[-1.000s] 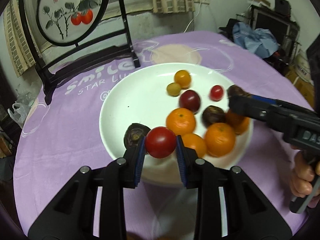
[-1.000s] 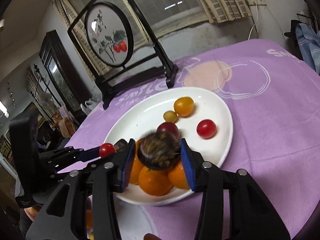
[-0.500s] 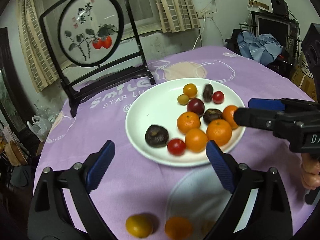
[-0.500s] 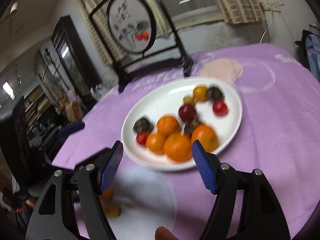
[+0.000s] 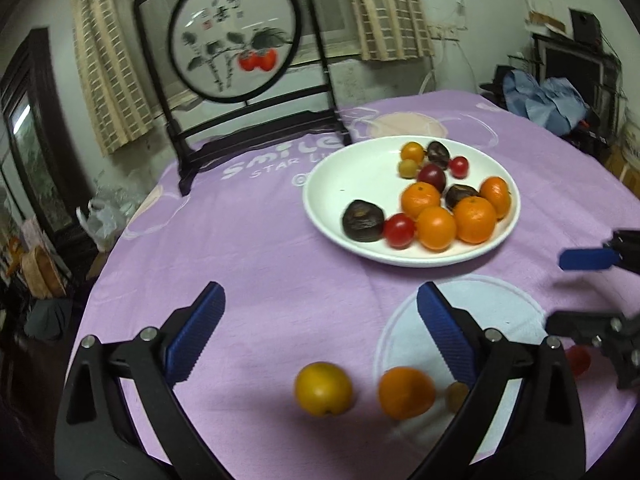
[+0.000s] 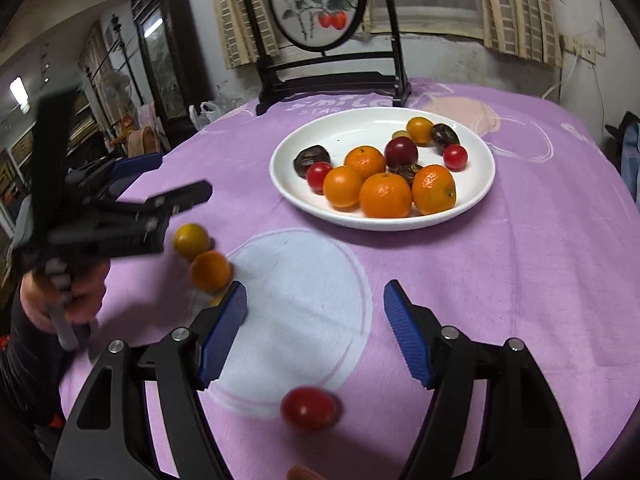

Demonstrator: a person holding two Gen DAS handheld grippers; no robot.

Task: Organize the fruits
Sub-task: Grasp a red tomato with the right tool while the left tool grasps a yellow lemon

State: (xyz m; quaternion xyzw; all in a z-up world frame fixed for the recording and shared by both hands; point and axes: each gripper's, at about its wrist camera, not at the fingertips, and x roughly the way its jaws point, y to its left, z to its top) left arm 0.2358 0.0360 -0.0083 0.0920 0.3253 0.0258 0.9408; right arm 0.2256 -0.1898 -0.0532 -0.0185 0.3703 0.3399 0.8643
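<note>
A white plate [image 5: 352, 168] [image 6: 476, 196] on the purple tablecloth holds several fruits: oranges, red tomatoes and dark fruits. My left gripper [image 5: 320, 320] is open and empty above the cloth; just below it lie a yellow fruit [image 5: 323, 389], an orange [image 5: 406, 392] and a small yellowish fruit [image 5: 457, 396]. My right gripper [image 6: 314, 312] is open and empty over a pale circle on the cloth; a red tomato [image 6: 309, 408] lies just under it. The right gripper shows at the right of the left wrist view [image 5: 588, 292].
A black-framed round painted screen [image 5: 236, 40] [image 6: 316, 4] stands at the table's far edge behind the plate. The loose yellow fruit [image 6: 191, 240] and orange [image 6: 210, 271] lie left of the pale circle. Furniture and clutter surround the table.
Both grippers let go of their fruits onto the plate, opened wide and drew back toward the near edge. The loose fruits near me have come into view.
</note>
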